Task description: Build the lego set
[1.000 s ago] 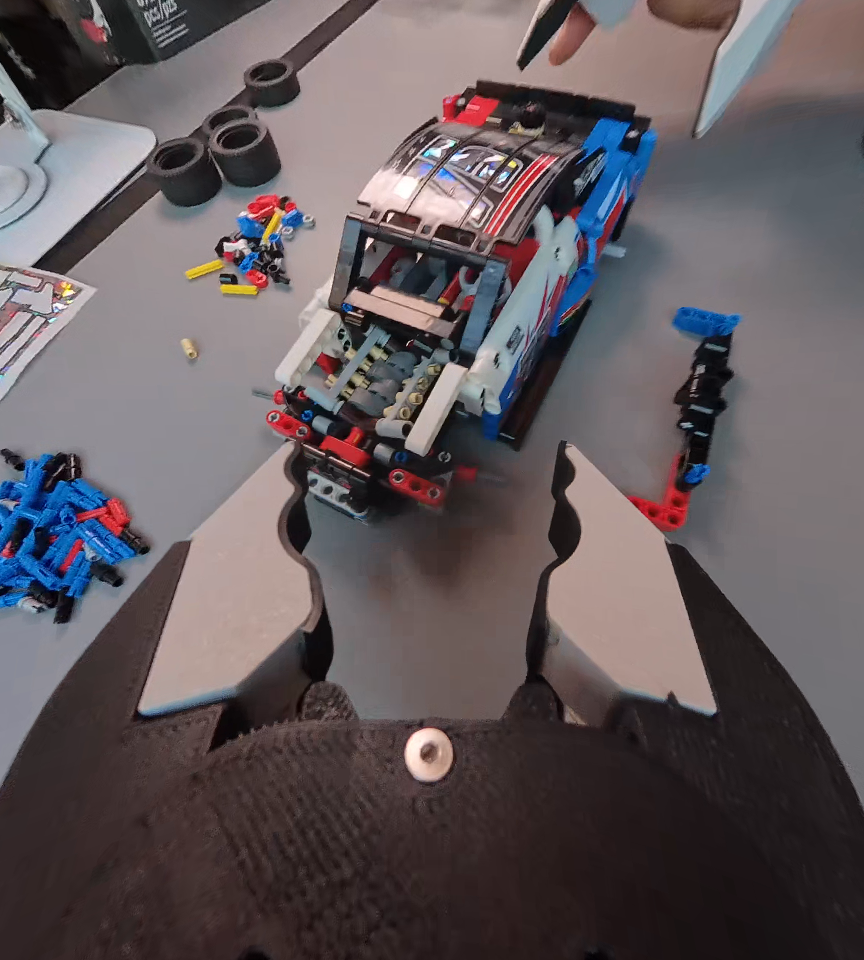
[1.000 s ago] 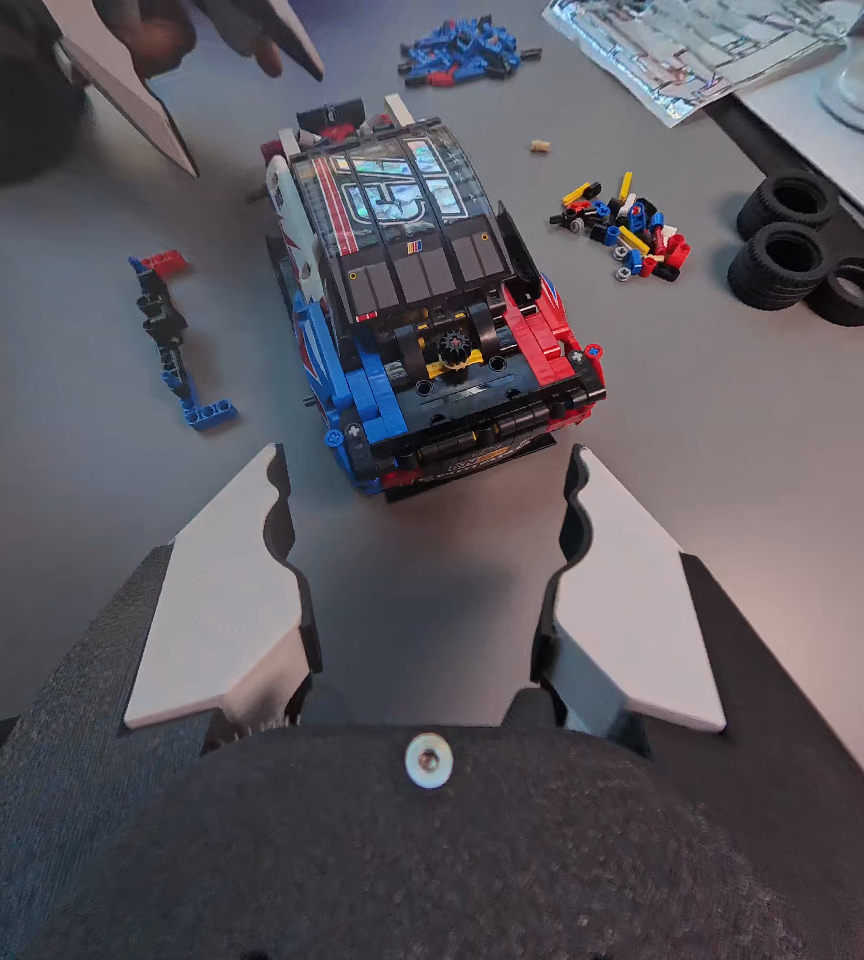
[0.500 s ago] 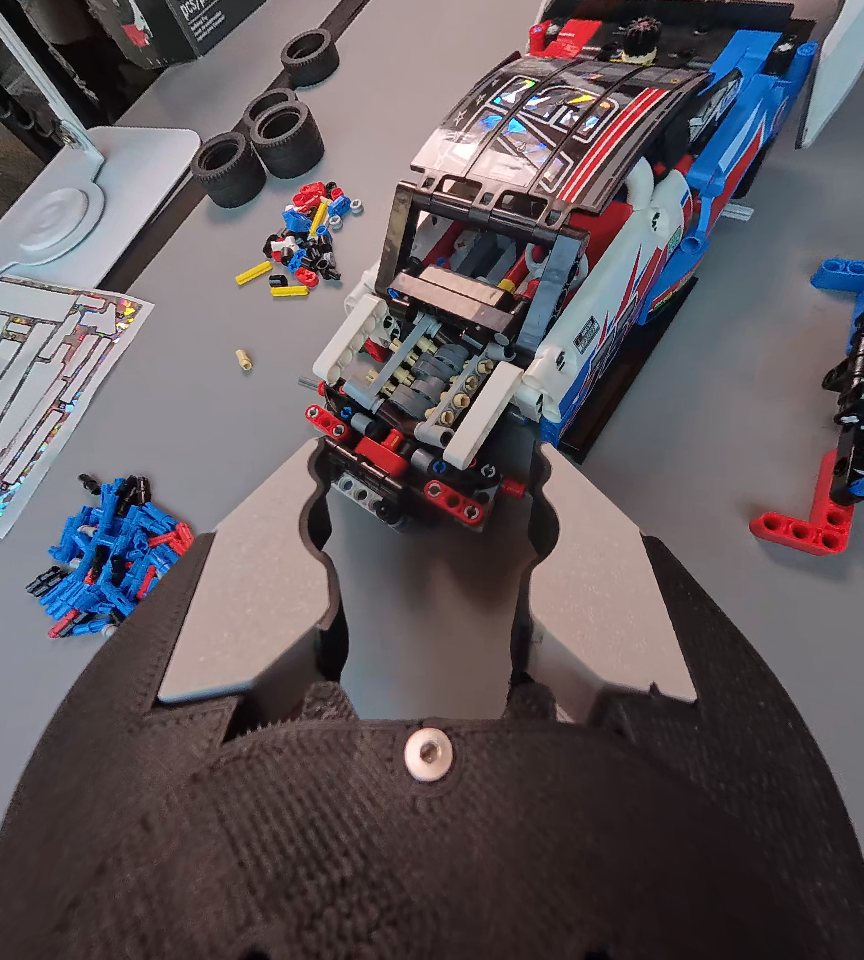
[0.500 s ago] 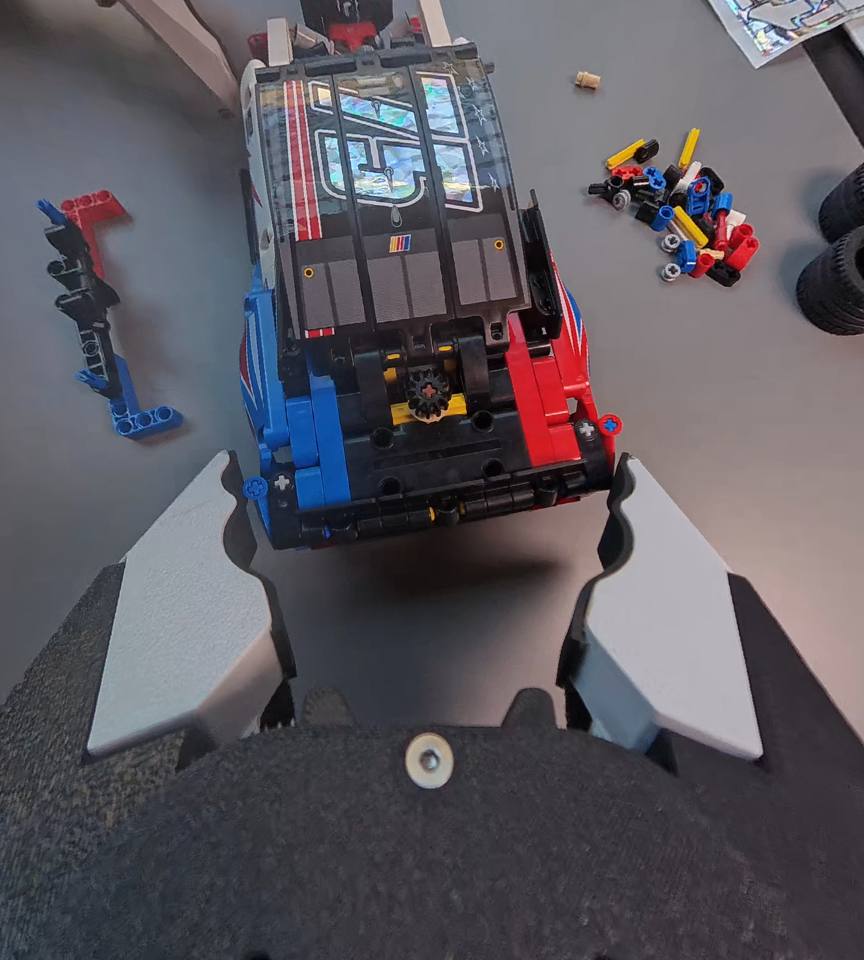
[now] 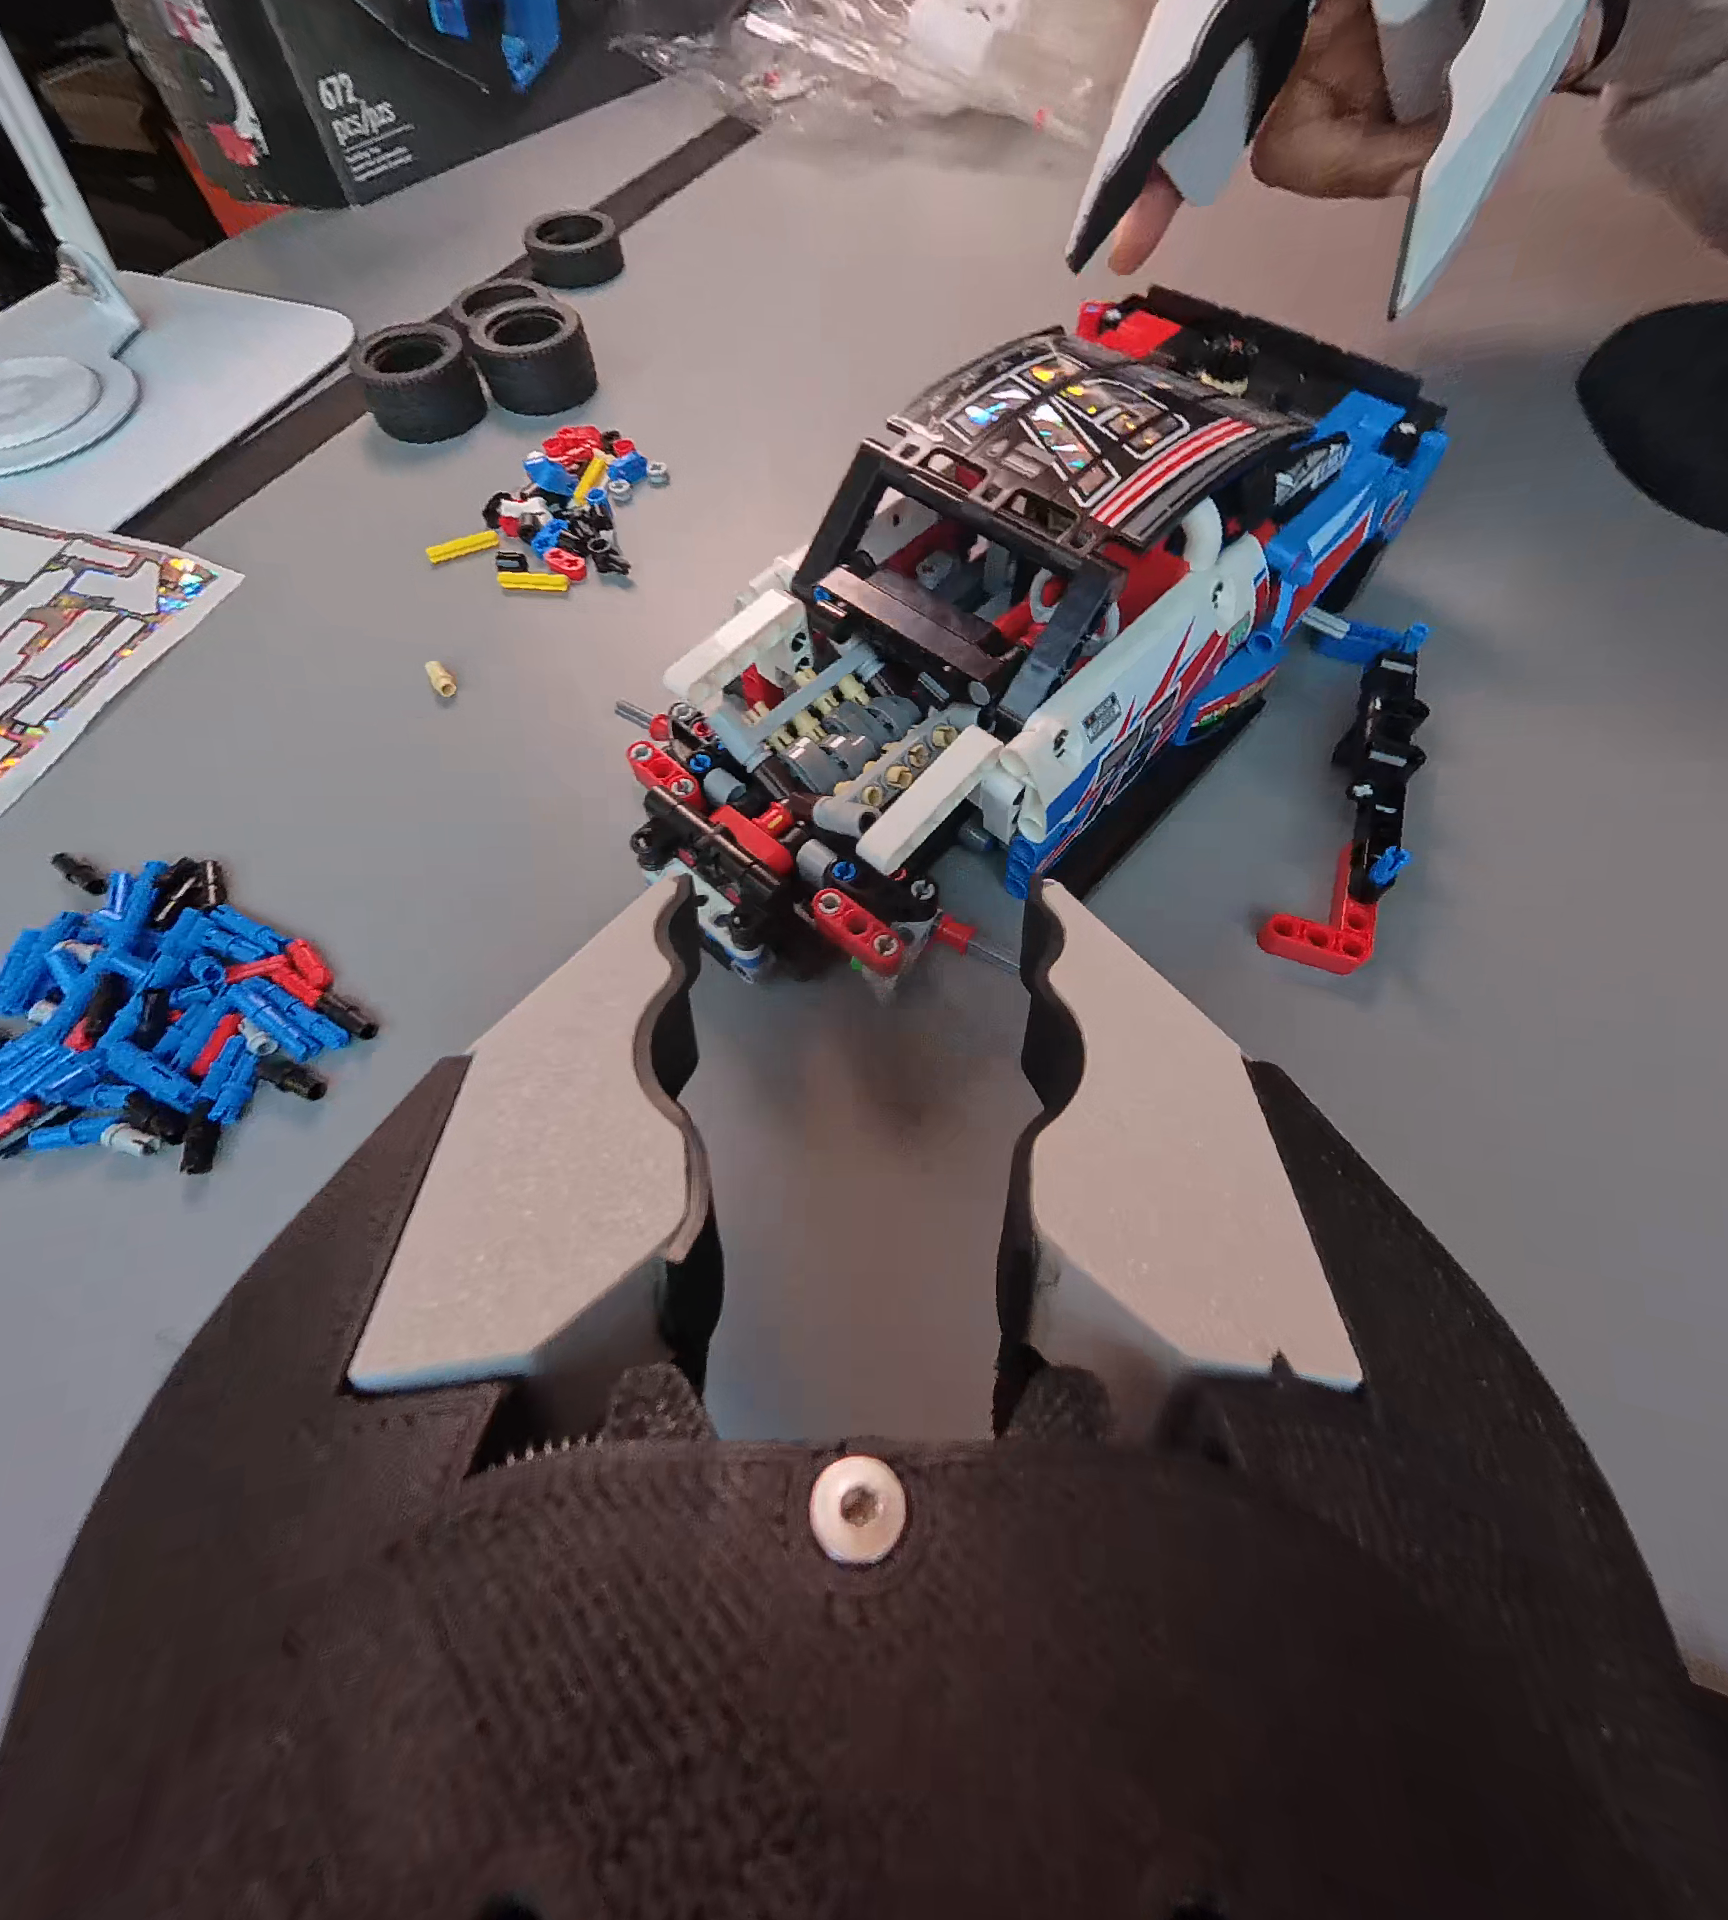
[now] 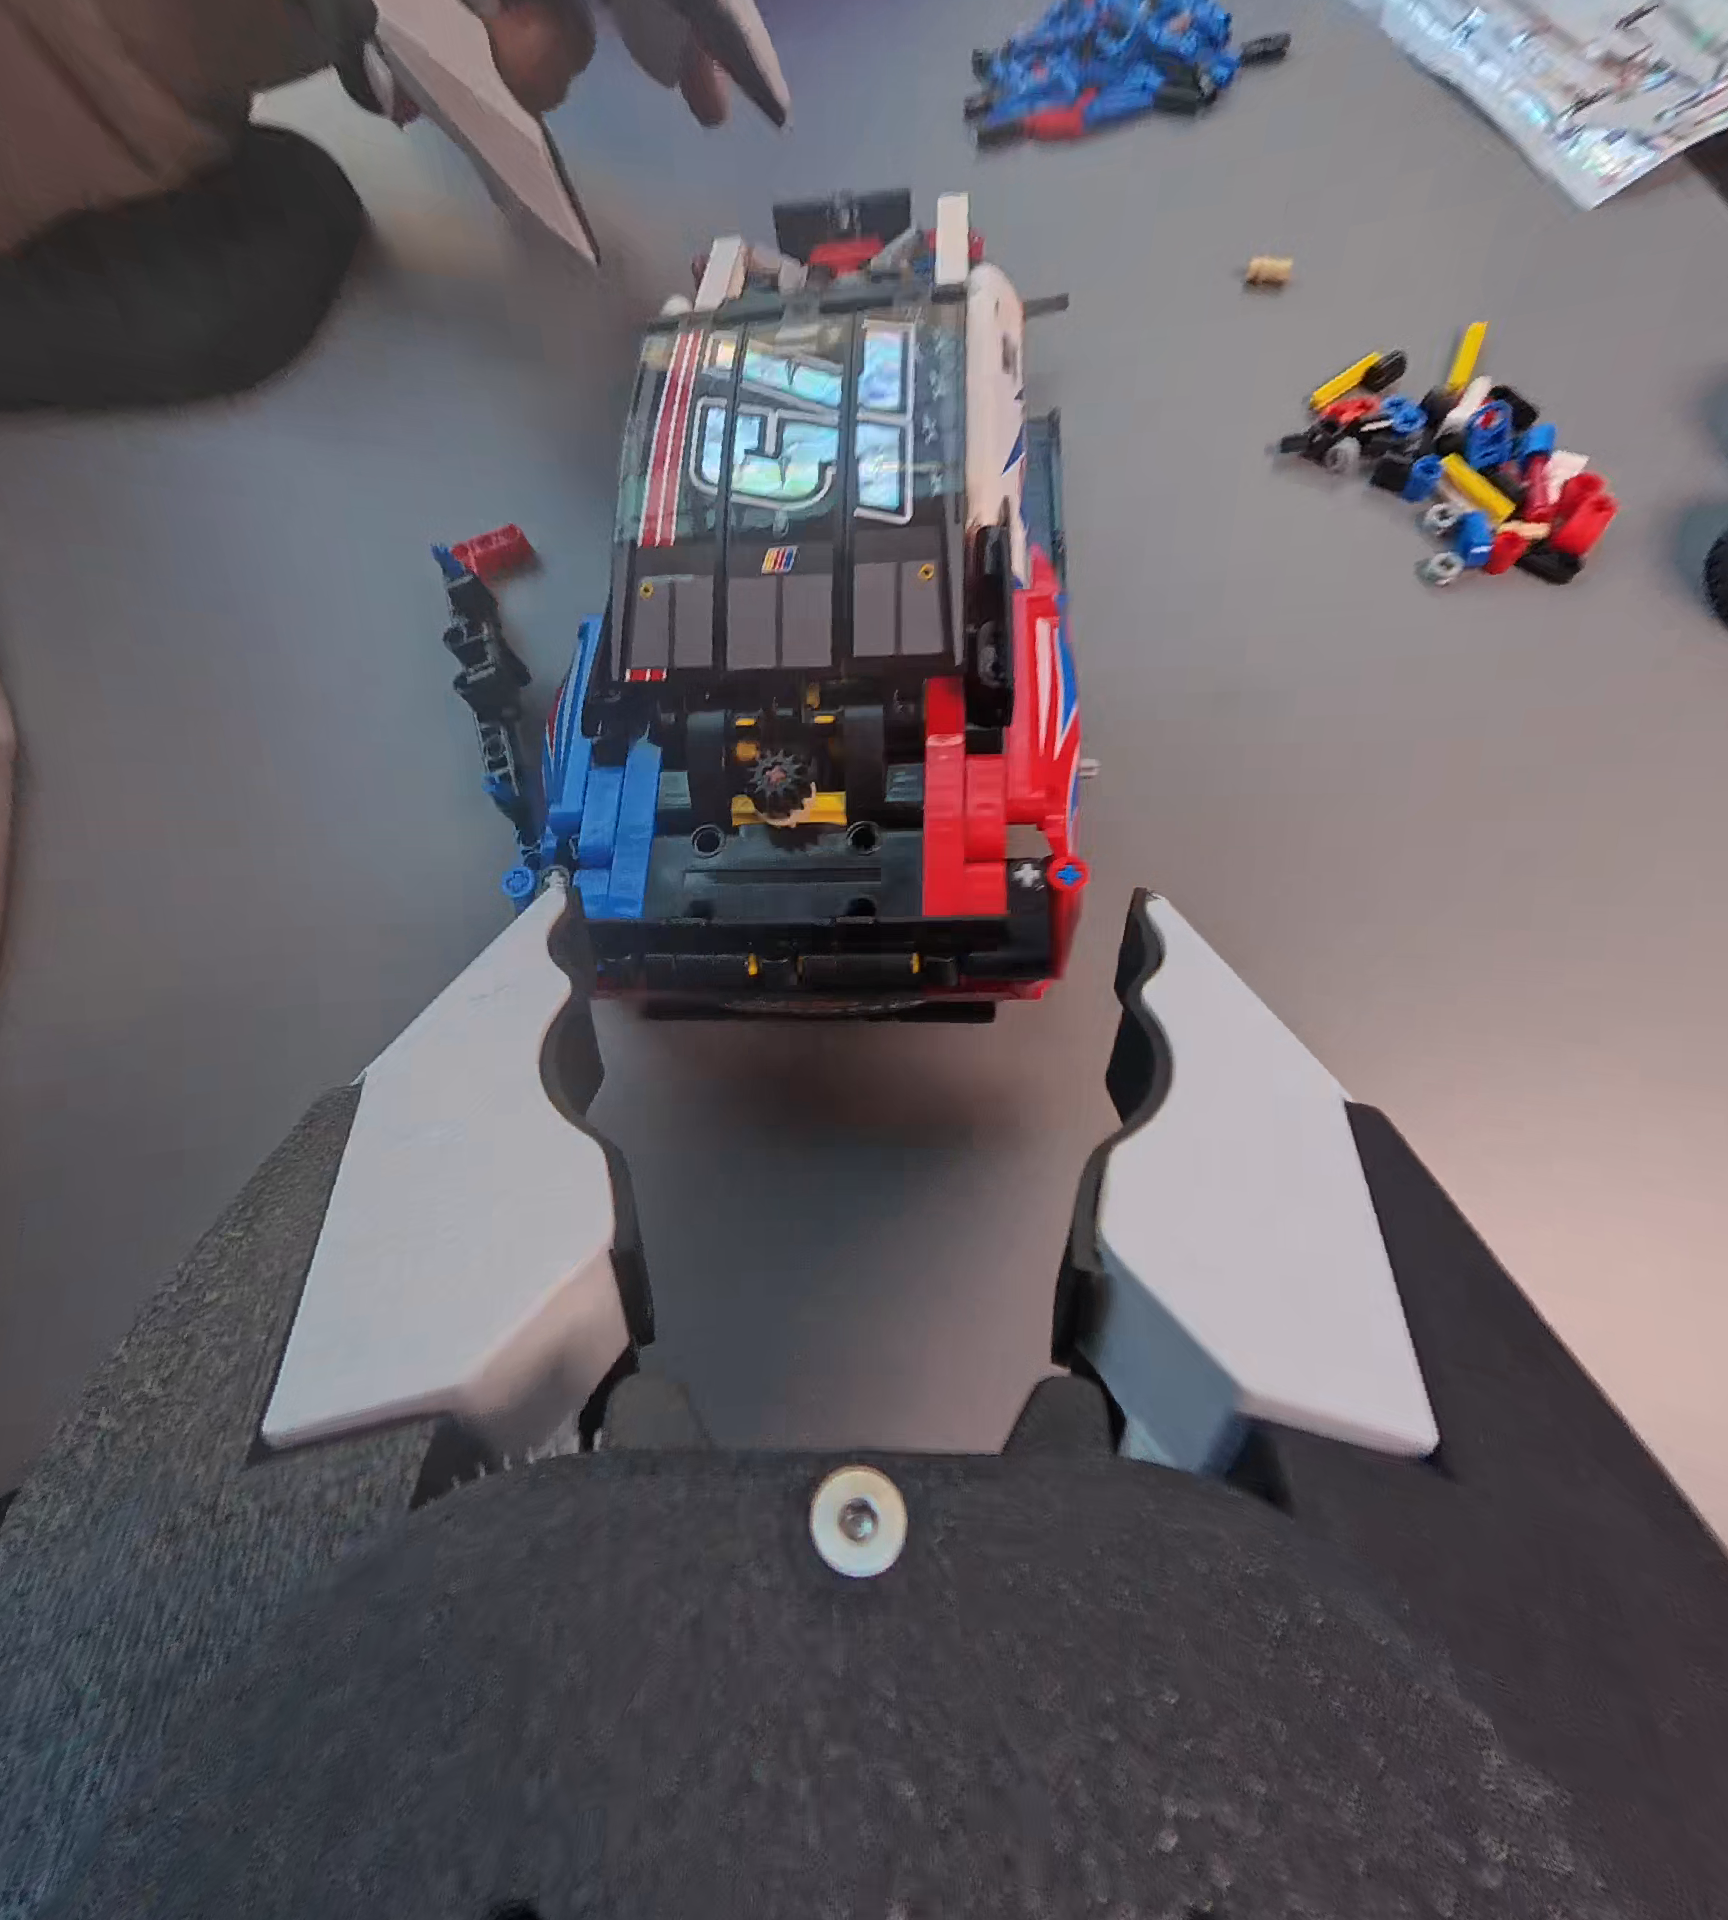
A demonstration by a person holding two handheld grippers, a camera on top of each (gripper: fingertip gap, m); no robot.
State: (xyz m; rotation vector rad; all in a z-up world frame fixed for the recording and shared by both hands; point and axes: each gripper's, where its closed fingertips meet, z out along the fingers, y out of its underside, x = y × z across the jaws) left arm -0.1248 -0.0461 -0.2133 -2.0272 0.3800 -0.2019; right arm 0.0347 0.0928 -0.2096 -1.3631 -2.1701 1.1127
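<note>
Grey fingers of the left hand-held gripper (image 5: 855,914) stand spread apart, grasping nothing, their tips flanking the exposed front end of the lego car (image 5: 1036,655), which sits on the grey worktop (image 5: 424,748). At the car's other end the right hand-held gripper (image 6: 844,909) is likewise released, its tips at the rear corners. A black, red and blue sub-assembly (image 5: 1364,790) lies beside the car. Blue pins (image 5: 143,1013), mixed small parts (image 5: 559,509) and black tyres (image 5: 475,358) lie farther off.
</note>
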